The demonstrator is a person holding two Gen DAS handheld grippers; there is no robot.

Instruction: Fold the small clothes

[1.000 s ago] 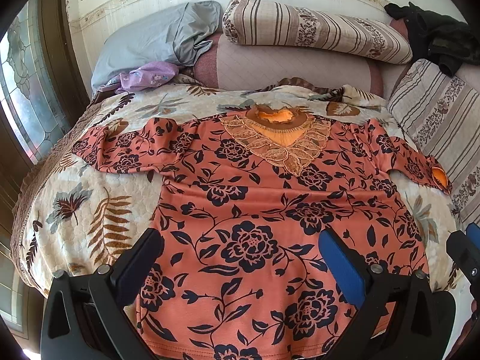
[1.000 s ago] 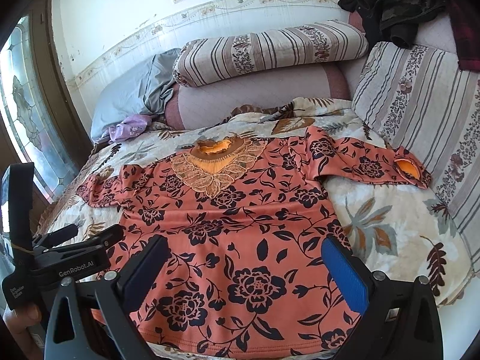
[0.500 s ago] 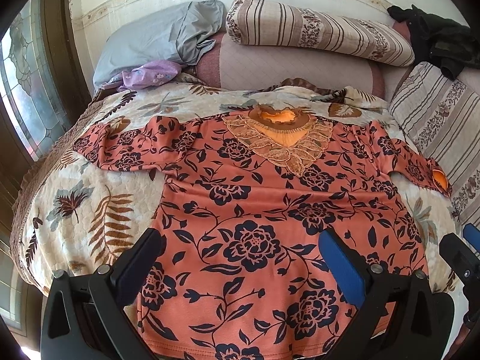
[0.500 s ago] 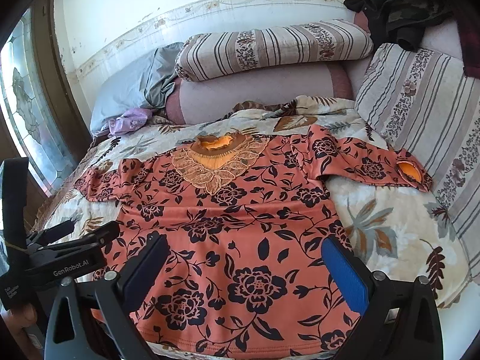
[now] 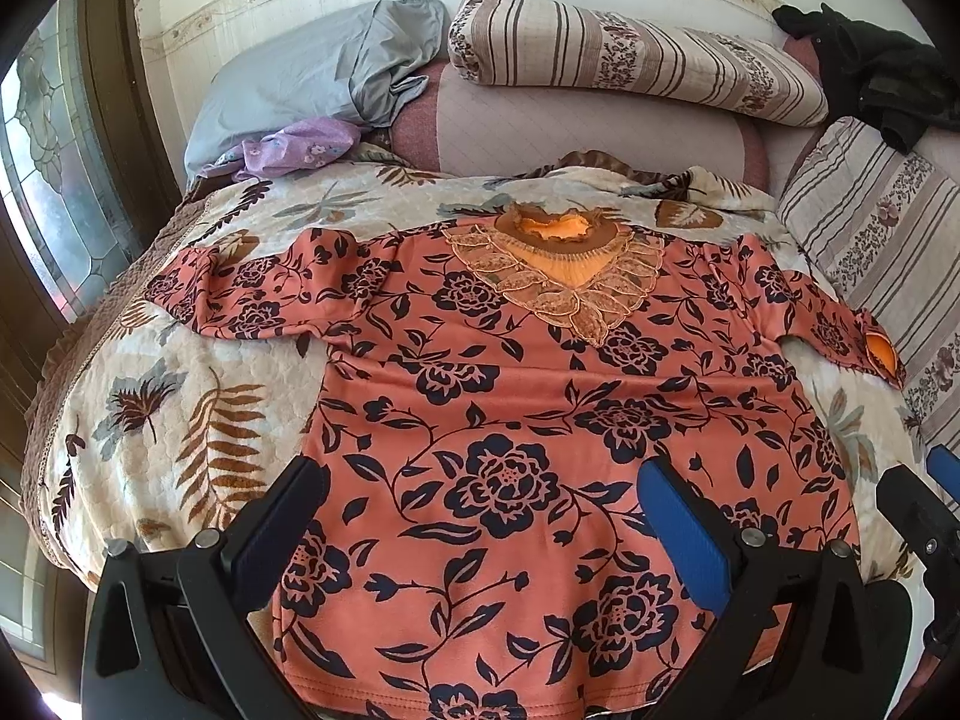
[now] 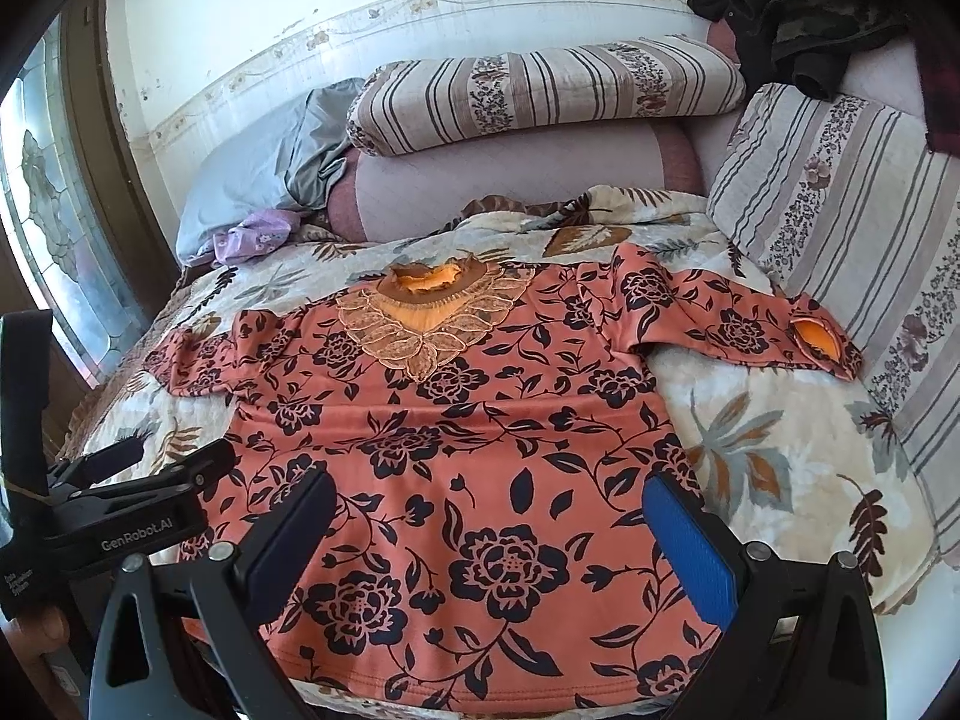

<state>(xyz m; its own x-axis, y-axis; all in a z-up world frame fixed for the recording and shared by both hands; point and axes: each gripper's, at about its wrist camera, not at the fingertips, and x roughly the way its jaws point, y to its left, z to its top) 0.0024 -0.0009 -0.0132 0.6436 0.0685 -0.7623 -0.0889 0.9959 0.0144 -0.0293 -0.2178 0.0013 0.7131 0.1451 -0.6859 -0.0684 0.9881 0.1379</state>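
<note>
An orange top with dark flowers (image 5: 516, 420) (image 6: 480, 450) lies flat, face up, on the bed, sleeves spread to both sides and its lace collar (image 5: 558, 276) (image 6: 420, 324) toward the pillows. My left gripper (image 5: 480, 510) hovers open above the lower hem, holding nothing. The right gripper (image 6: 486, 516) is open too, over the hem's right half, and shows at the right edge of the left wrist view (image 5: 924, 504). In the right wrist view the left gripper (image 6: 138, 462) appears at the left. The right sleeve cuff (image 6: 816, 342) rests near the striped cushion.
A leaf-patterned quilt (image 5: 180, 396) (image 6: 780, 480) covers the bed. Striped bolsters (image 5: 630, 60) (image 6: 540, 96), a grey pillow (image 5: 312, 78), a purple cloth (image 5: 294, 144) and dark clothing (image 6: 798, 18) lie at the head. A stained-glass window (image 5: 54, 180) is left. A striped cushion (image 6: 852, 198) stands right.
Both grippers have drawn slightly back and up, so the top sits a little lower in each view. The top itself has not moved.
</note>
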